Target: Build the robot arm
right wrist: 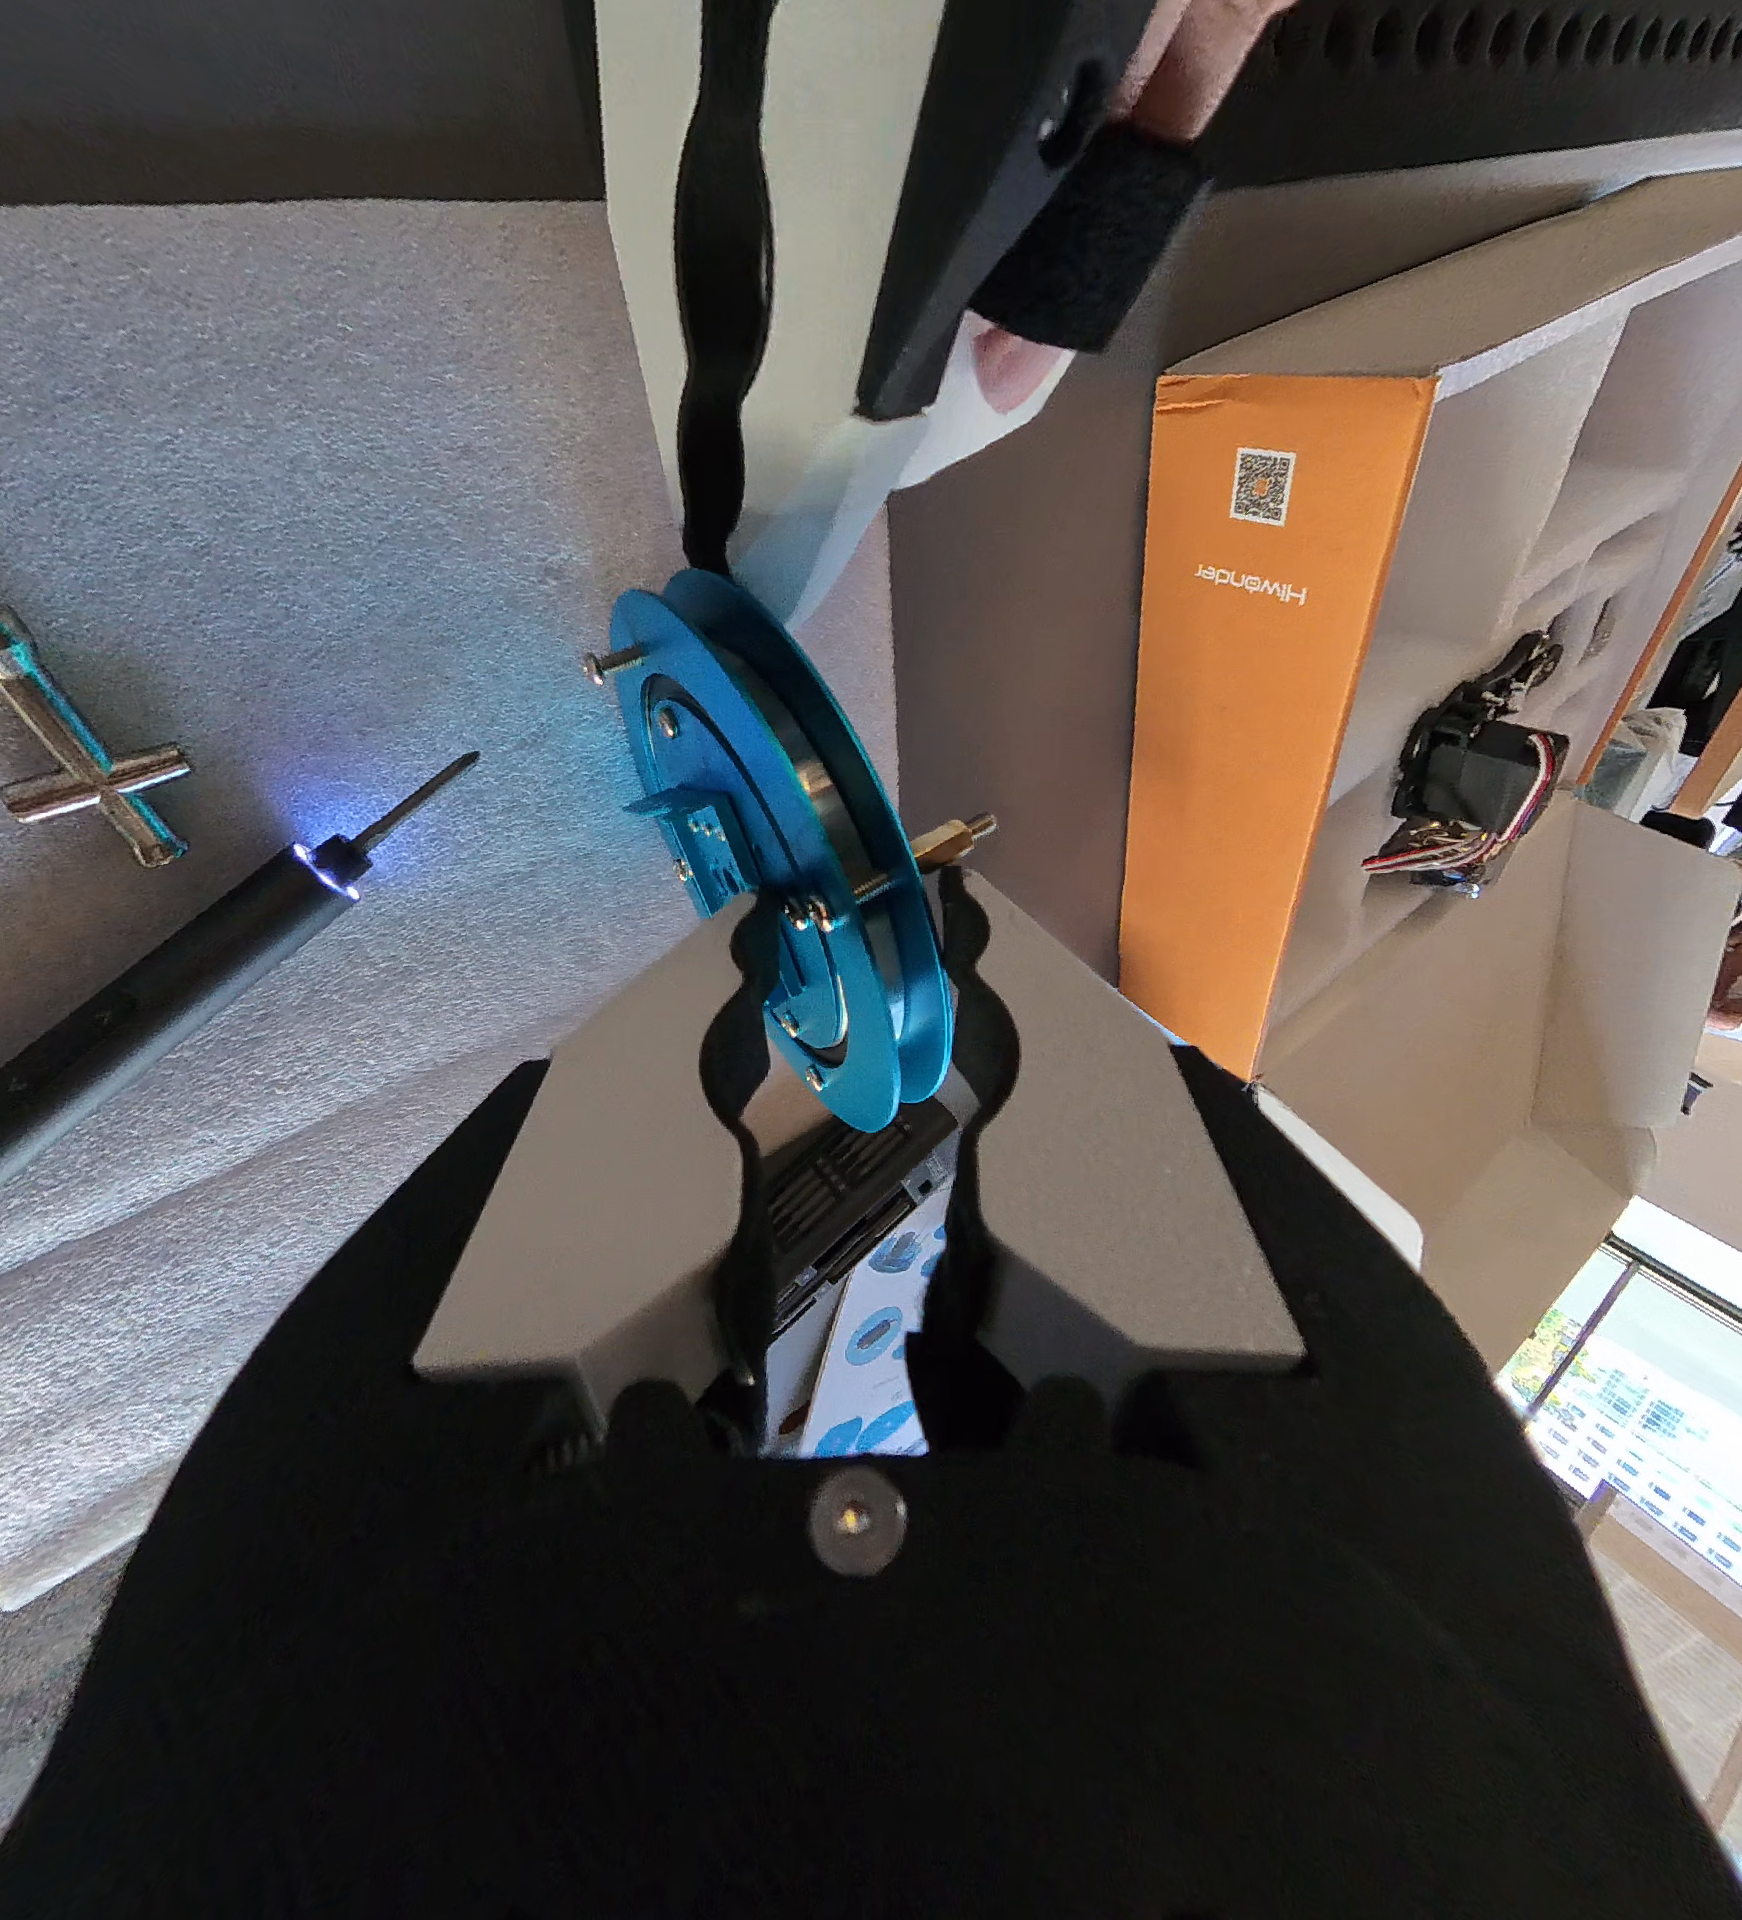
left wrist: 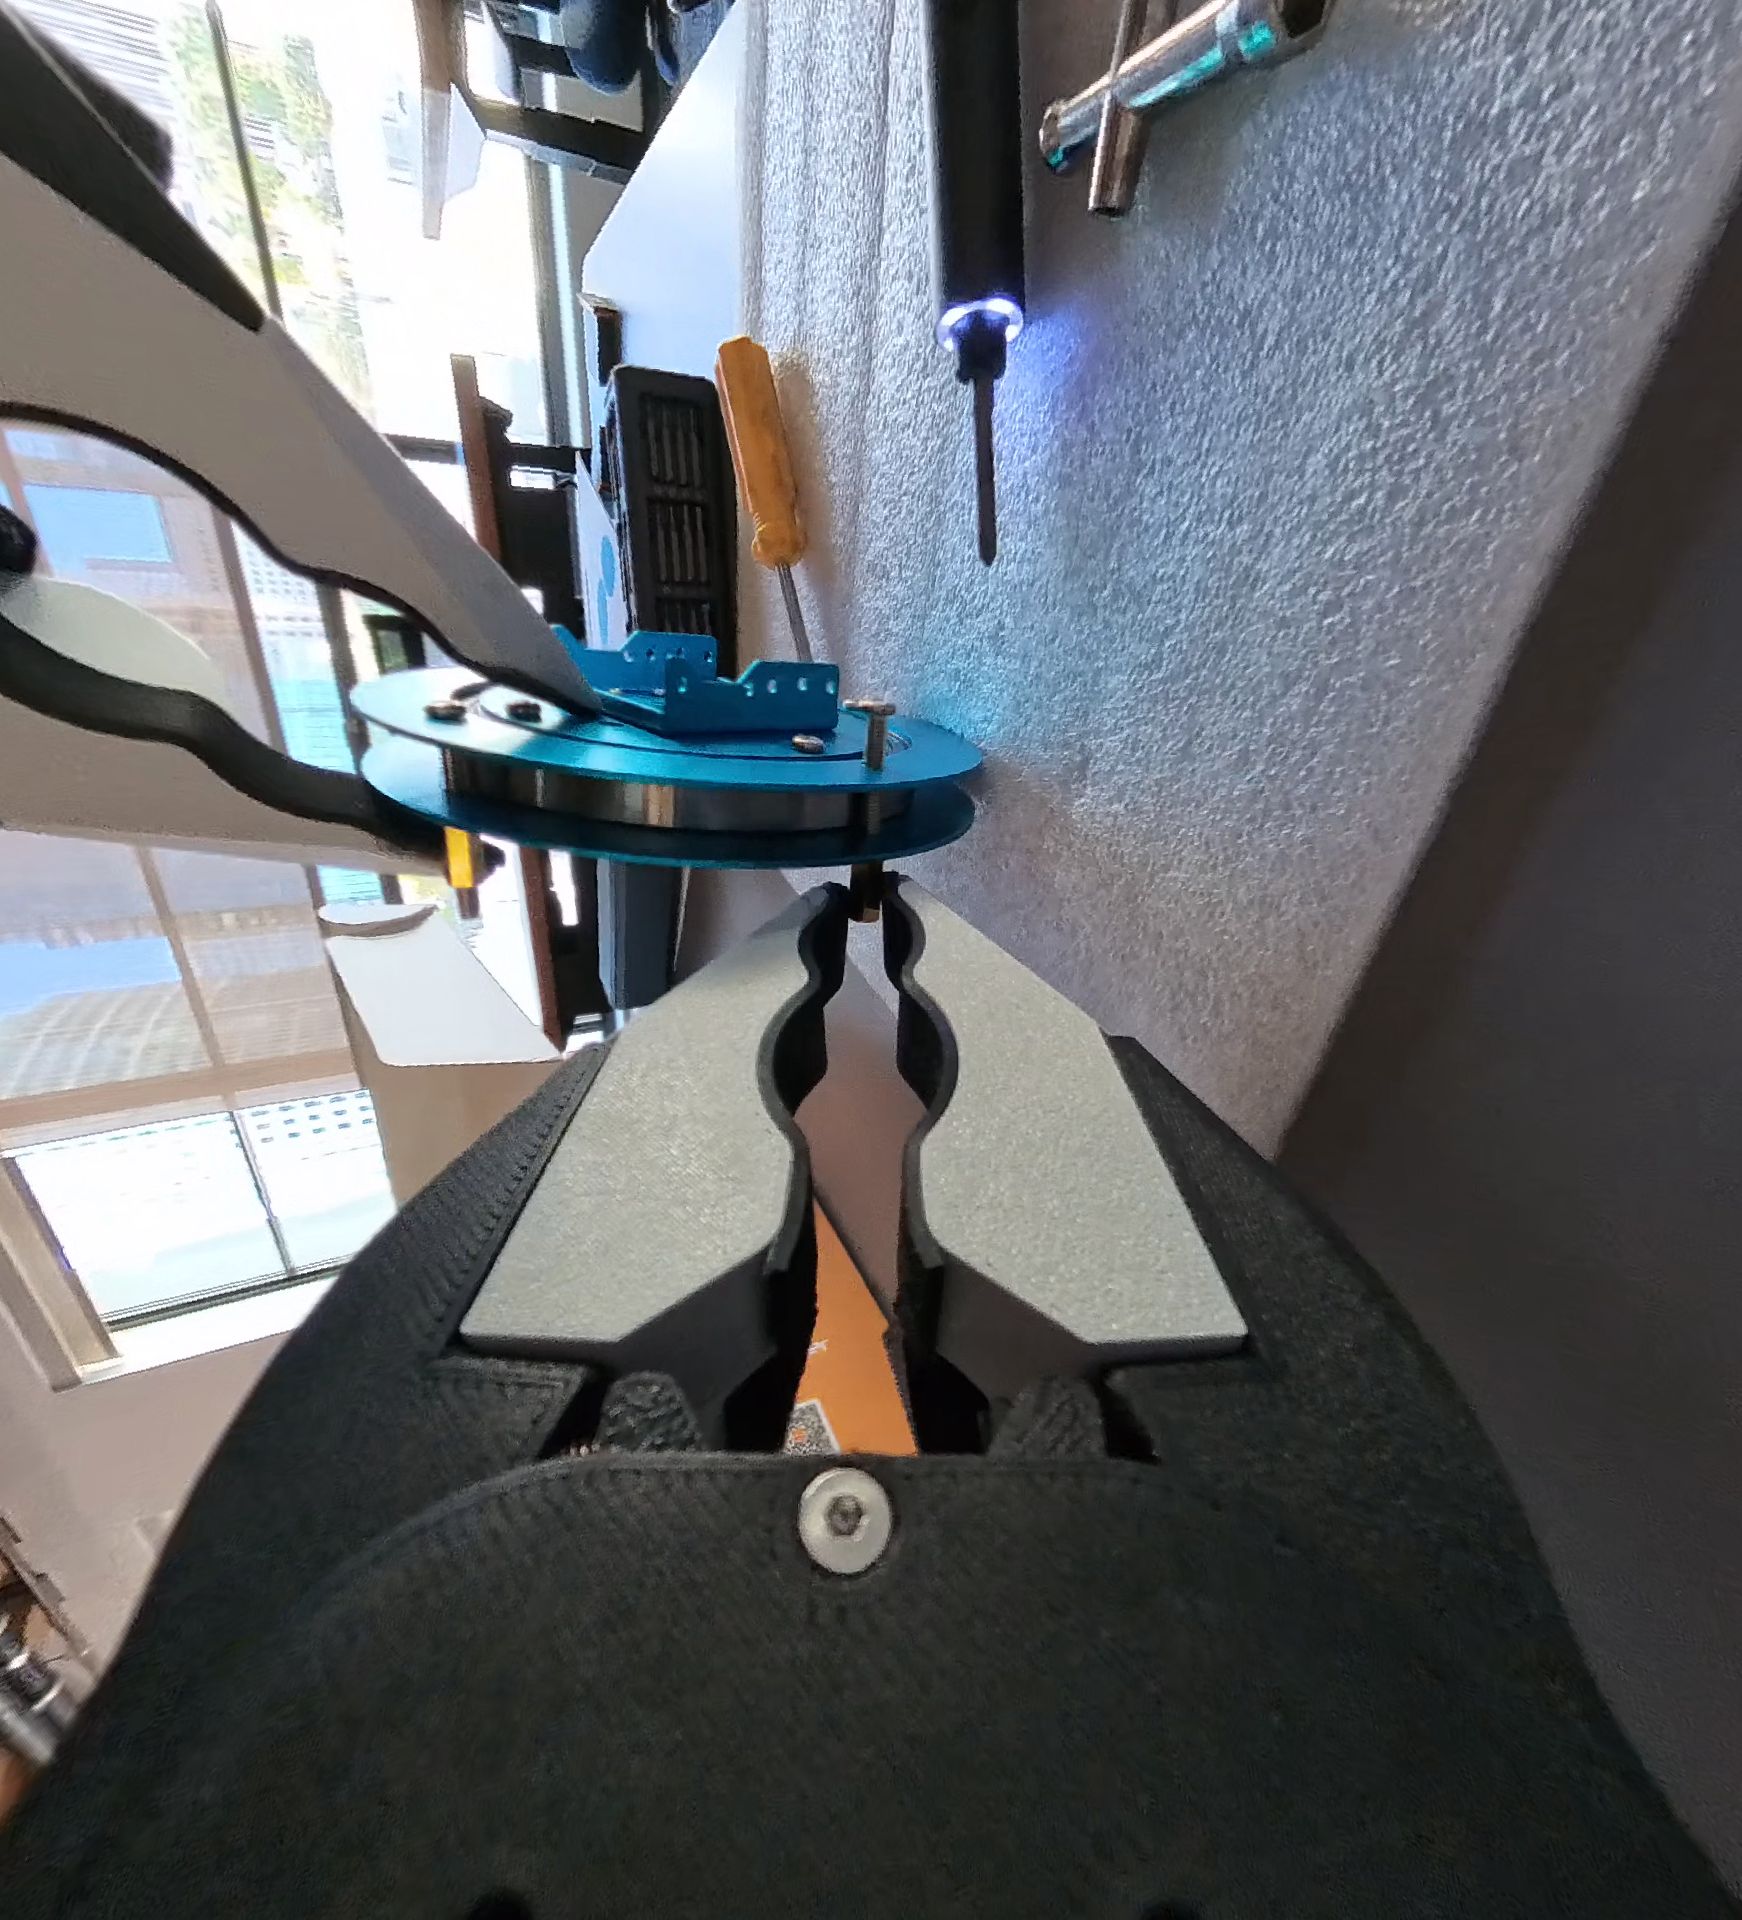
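A blue two-plate disc assembly [left wrist: 701, 758] with a silver ring between its plates and a blue bracket [left wrist: 732, 691] on top is held in the air. My right gripper [right wrist: 846, 914] is shut across both plates at the rim; it also shows in the left wrist view [left wrist: 503, 774], coming in from the left. My left gripper [left wrist: 862, 896] is shut on a small brass standoff [left wrist: 865, 906] under the lower plate, at the end of a long screw [left wrist: 872, 727]. A second brass standoff [right wrist: 950, 836] sticks out near my right fingertips.
On the white foam mat [left wrist: 1262, 623] lie a black electric screwdriver [right wrist: 119, 997] with its light on, a metal cross wrench [right wrist: 67, 748] and a yellow-handled screwdriver [left wrist: 758, 457]. A black bit case [left wrist: 675, 509], an orange box [right wrist: 1262, 727] and an open cardboard box [right wrist: 1573, 987] stand nearby. There is about 6 cm between the tips of the two grippers.
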Available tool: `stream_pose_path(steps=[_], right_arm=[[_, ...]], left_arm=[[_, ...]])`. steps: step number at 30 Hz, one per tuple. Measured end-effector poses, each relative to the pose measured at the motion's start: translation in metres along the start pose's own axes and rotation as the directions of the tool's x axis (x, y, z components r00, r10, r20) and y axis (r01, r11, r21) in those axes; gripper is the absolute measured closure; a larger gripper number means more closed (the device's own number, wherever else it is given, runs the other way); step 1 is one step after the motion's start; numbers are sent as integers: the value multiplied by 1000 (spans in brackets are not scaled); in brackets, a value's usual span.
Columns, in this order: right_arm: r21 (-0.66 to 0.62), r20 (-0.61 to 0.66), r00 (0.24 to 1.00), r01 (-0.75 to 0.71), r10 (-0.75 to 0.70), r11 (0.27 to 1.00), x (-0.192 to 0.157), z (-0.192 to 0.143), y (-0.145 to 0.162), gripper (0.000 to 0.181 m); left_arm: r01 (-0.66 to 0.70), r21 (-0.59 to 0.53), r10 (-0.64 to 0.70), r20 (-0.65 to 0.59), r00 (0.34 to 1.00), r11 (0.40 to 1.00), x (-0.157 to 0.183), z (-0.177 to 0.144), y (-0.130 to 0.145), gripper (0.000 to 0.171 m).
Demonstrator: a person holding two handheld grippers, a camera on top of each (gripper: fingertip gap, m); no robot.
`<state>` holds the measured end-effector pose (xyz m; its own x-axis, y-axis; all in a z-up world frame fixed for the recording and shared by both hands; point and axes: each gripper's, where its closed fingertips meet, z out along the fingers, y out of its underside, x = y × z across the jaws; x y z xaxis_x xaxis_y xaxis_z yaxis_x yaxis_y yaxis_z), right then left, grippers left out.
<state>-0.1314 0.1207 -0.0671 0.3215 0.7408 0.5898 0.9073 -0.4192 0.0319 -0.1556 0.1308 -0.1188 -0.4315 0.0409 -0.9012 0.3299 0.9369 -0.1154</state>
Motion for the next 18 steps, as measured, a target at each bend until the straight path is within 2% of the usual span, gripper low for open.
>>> stream_pose_path(steps=[5,9,18], right_arm=[[-27,2,1000,21,-21,999,3,2,-1,149],[-34,1,1000,19,-19,999,5,1,-3,141],[-64,-17,1000,5,-6,998,9,0,2,134]], left_arm=[[-49,-15,50,40,998,999,1,0,1,167],[-59,-14,60,49,997,998,3,-1,0,167],[-38,-11,38,32,999,999,4,-1,1,168]])
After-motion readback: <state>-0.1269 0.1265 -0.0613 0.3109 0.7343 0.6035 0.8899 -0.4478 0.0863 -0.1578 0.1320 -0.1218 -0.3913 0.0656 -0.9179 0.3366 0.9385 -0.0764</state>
